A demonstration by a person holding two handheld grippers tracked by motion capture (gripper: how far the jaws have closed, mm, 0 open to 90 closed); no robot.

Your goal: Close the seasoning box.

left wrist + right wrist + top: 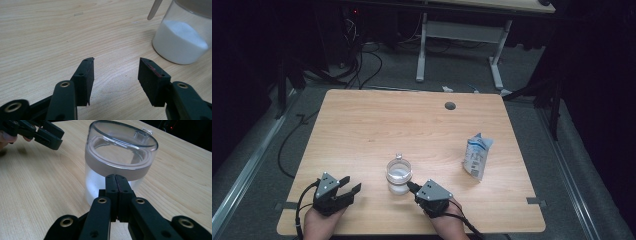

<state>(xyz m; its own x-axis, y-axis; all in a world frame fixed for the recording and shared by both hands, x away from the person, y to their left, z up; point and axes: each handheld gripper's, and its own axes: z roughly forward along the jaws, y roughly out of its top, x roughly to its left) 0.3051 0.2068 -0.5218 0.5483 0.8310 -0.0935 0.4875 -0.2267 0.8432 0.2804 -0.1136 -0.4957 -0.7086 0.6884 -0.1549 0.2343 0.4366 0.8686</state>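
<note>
High view, jar (399, 175): table centre, pouch (476, 157) at 3 o'clock.
Right gripper (414, 189): pressed together, empty — tips touching jar wall, probably steadying.
Left gripper (352, 186): spread, empty — at jar's 9 o'clock, ready.

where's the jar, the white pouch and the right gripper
jar (399, 175), high view, on its clear lid
white pouch (476, 157), high view, middle of its front
right gripper (116, 180), right gripper view, at the tips of its shut jaws

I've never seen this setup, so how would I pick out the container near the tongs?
Start at the wooden table and look to its near edge. Between the two tongs stands a clear jar with a see-through lid, partly filled with white powder; the packet to its right is a flat pouch.
</note>
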